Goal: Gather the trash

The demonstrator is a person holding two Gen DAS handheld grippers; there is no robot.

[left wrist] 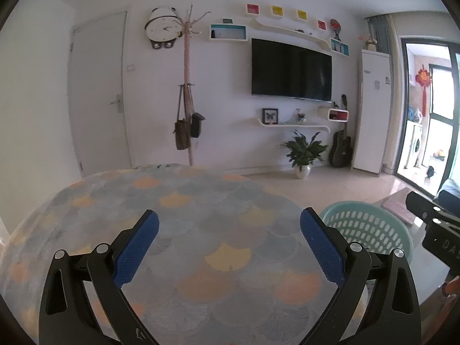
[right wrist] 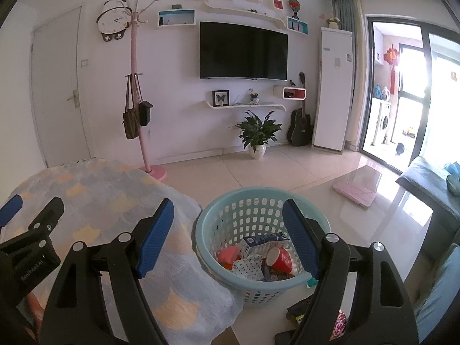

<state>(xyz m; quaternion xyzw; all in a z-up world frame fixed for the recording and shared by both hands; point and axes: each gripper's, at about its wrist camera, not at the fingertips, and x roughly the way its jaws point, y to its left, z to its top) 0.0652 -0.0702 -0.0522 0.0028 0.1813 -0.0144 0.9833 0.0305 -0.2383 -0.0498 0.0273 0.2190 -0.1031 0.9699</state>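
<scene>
The left black claw with blue textured pads [left wrist: 229, 231] stood wide apart, gripping nothing; the right black, blue-padded claw [right wrist: 228, 225] likewise gaped, empty, tilted slightly downward.

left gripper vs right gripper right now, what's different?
Left gripper hangs over the patterned tablecloth, nothing but cloth between its fingers; right gripper sits beyond the table edge, looking into the teal basket that holds a red cup and wrappers. Left sees only the basket's rim; right sees its contents. Shared: both open wide, empty, blue pads, tilted slightly downward.
</scene>
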